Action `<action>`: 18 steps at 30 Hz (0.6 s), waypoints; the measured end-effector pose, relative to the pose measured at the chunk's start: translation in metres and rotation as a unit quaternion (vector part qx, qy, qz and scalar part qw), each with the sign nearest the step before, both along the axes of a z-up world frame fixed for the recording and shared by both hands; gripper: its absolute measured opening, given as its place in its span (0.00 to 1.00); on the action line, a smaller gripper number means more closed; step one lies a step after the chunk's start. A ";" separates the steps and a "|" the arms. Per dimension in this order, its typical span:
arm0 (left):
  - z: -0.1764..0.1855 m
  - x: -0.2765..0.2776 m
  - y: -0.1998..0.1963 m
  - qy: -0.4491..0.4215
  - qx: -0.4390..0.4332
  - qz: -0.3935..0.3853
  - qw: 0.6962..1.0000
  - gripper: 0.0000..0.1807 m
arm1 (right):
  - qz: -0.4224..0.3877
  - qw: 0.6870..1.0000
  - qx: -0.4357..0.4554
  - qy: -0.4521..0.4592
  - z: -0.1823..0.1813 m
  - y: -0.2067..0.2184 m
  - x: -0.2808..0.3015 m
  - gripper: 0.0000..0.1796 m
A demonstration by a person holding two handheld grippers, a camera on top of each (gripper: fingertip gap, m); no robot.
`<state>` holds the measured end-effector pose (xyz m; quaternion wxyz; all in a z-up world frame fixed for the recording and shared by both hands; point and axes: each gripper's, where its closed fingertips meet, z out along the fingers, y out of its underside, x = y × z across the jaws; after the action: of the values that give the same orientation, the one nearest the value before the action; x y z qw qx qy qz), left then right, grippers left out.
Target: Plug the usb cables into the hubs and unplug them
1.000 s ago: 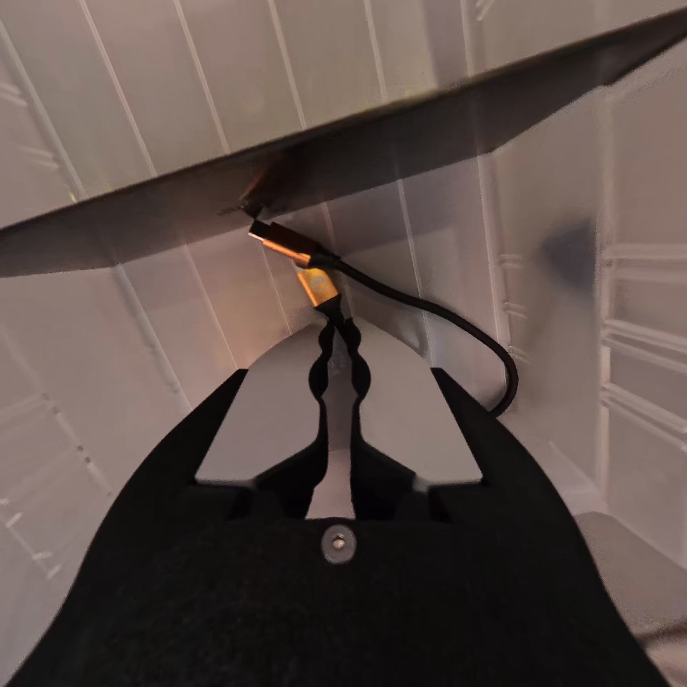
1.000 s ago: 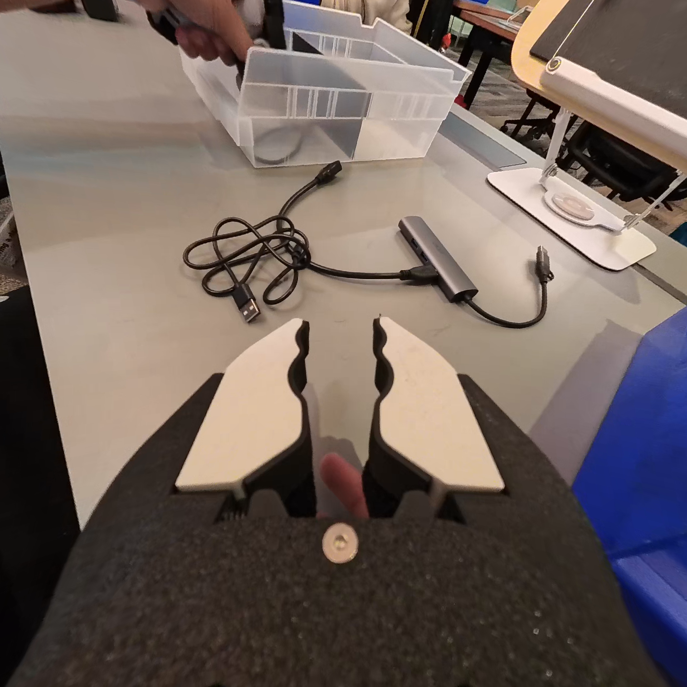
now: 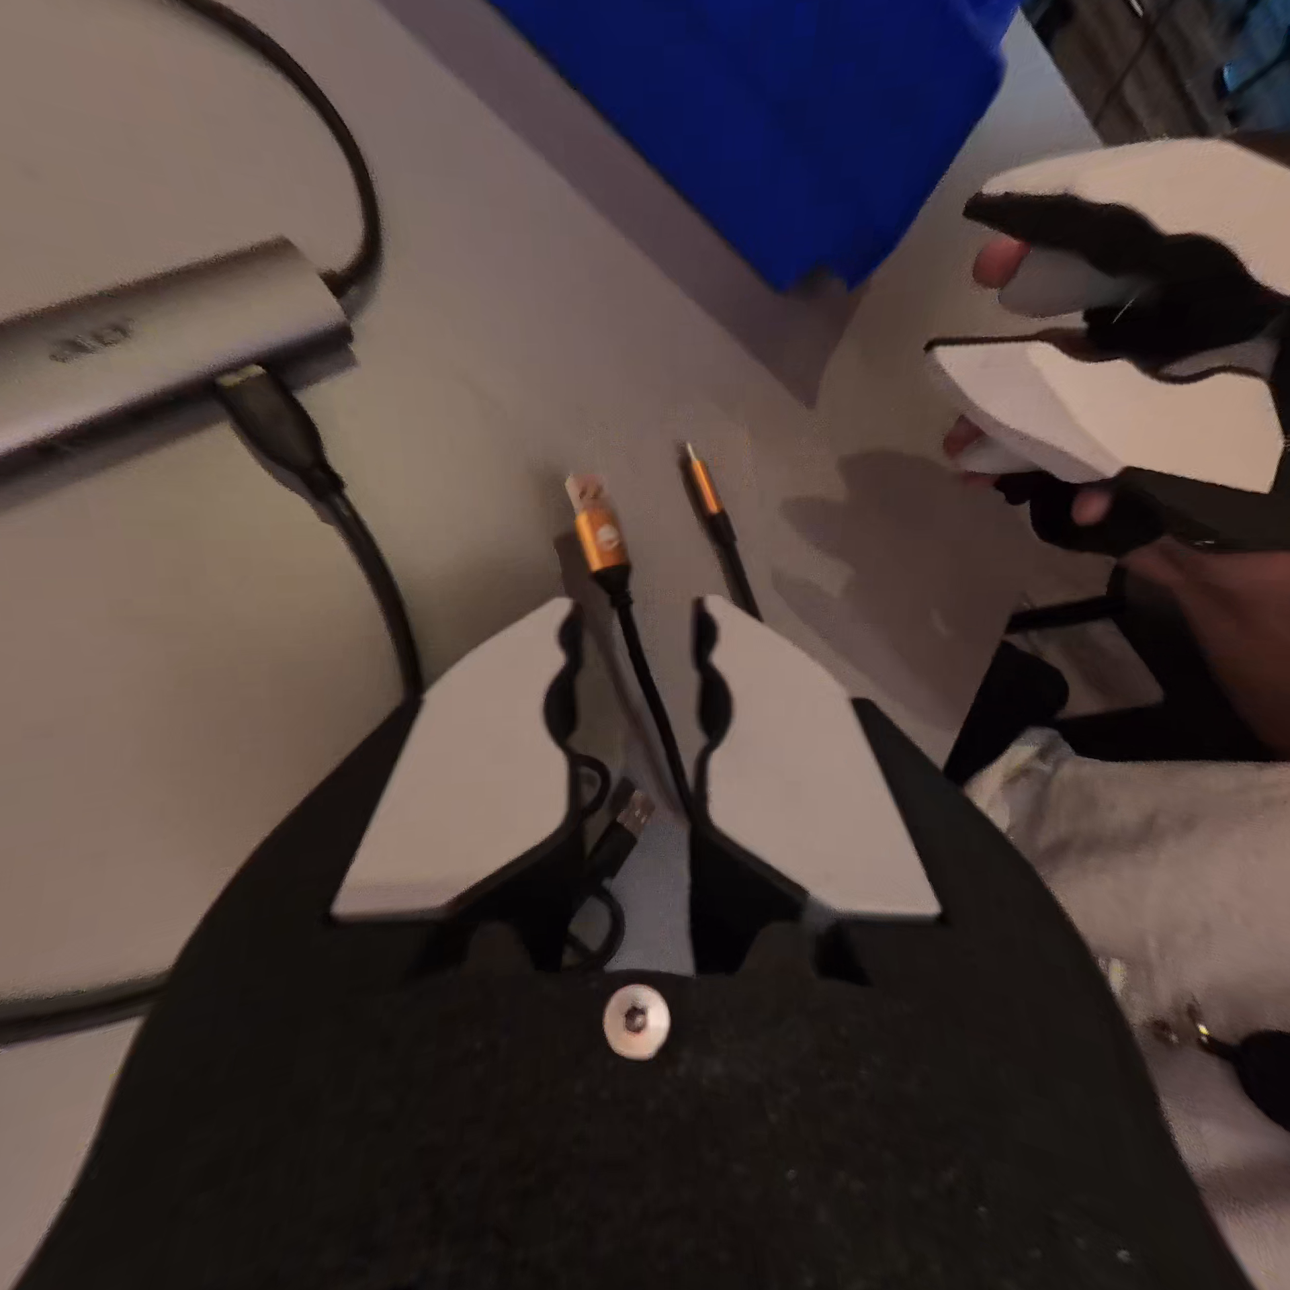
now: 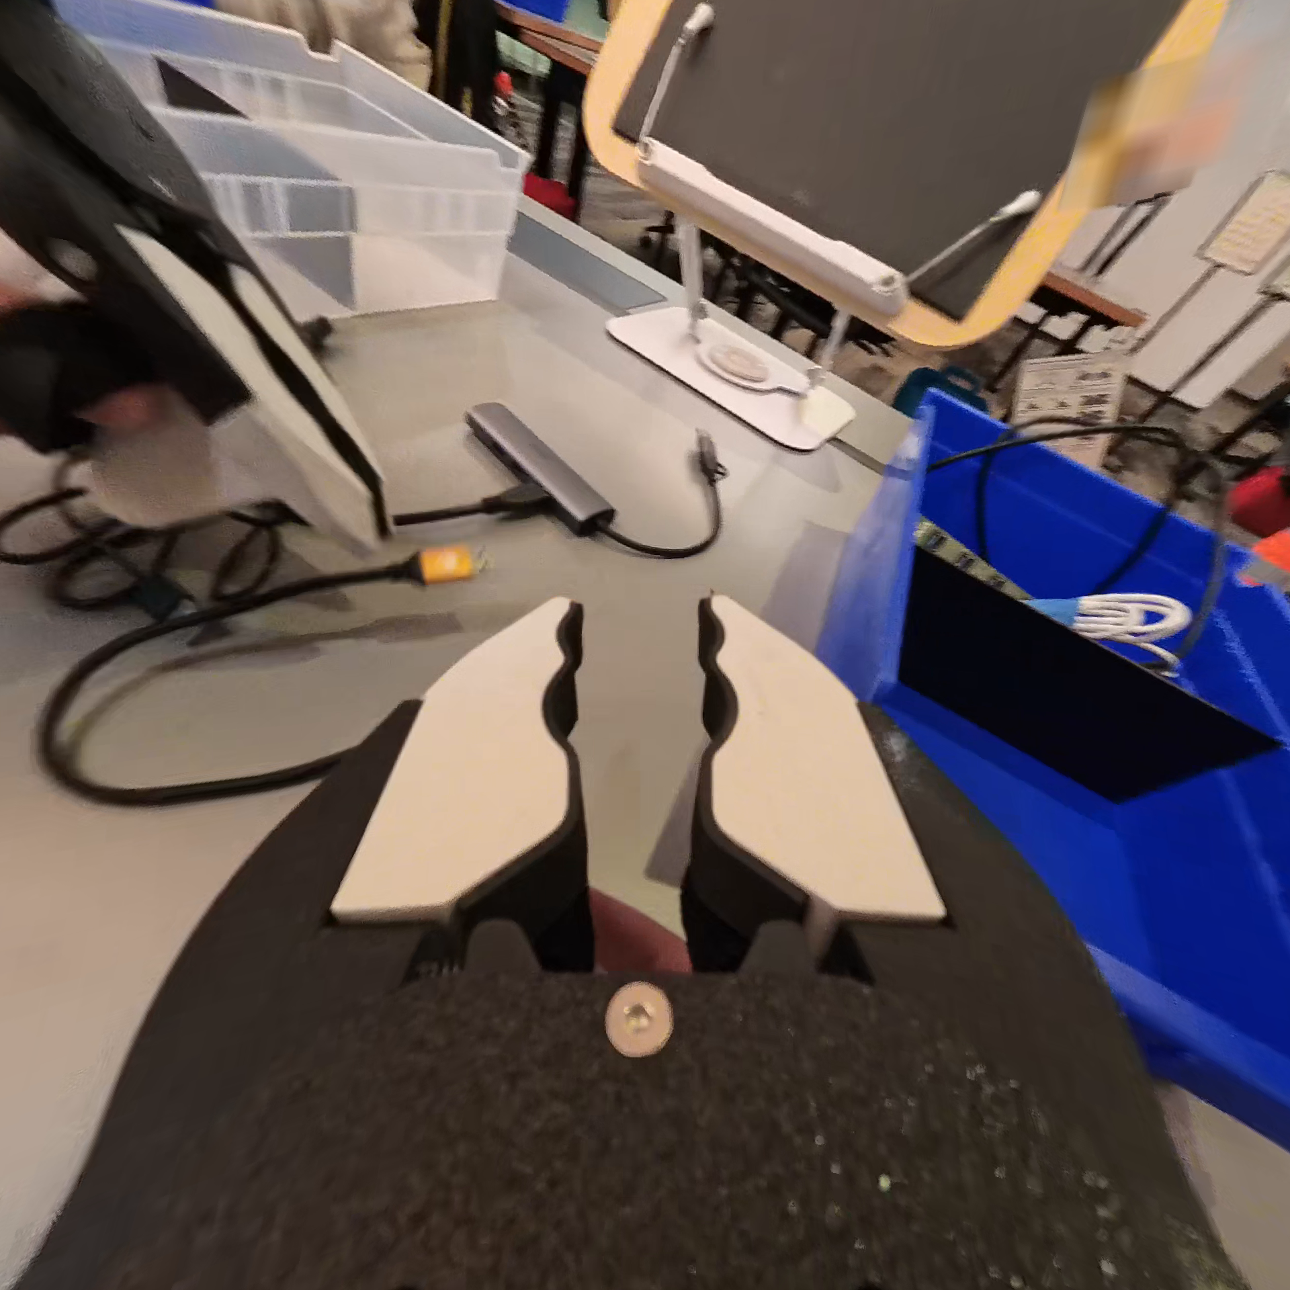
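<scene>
My left gripper [image 3: 632, 607] is open, low over the grey table [image 3: 174, 698]. An orange-ended black cable lies under it. Its USB-A plug [image 3: 597, 530] and thinner plug [image 3: 705, 488] lie just past my fingertips, and the cord runs between my fingers, apart from them. A grey hub [image 3: 139, 349] lies at the left with a black plug [image 3: 269, 419] in it. My right gripper [image 4: 639, 607] is open and empty above the table. From there I see the orange plug [image 4: 447, 562], the hub [image 4: 537, 468] and the left gripper [image 4: 363, 509].
A blue bin [image 4: 1047, 872] with a white cable stands close on the right, also in the left wrist view [image 3: 768, 105]. A clear plastic bin [image 4: 314, 174] stands far left. A tablet stand [image 4: 733, 349] stands behind the hub. Coiled black cable [image 4: 139, 544] lies at the left.
My left gripper was shut on the orange cable inside the clear bin. It has moved out over the table and opened, and the cable now lies on the table. My right gripper stayed open.
</scene>
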<state>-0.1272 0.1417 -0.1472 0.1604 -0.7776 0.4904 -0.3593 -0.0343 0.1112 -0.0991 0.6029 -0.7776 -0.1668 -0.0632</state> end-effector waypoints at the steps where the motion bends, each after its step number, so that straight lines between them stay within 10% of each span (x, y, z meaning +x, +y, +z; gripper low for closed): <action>1: 0.010 -0.005 0.005 -0.016 0.022 0.005 1.000 0.22 | -0.016 1.000 0.005 -0.015 0.001 0.000 0.003 0.17; 10: -0.024 -0.115 -0.006 0.099 0.179 -0.145 0.968 0.15 | 0.095 0.995 -0.008 -0.042 -0.013 -0.008 -0.049 0.16; 18: -0.044 -0.102 -0.011 0.113 0.308 -0.220 0.919 0.11 | 0.118 0.993 -0.023 -0.019 -0.021 -0.008 -0.060 0.14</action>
<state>-0.2288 0.1303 -0.1909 0.2523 -0.5977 0.7504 -0.1268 -0.0942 0.1029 -0.1196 0.5849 -0.7648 -0.2700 -0.0029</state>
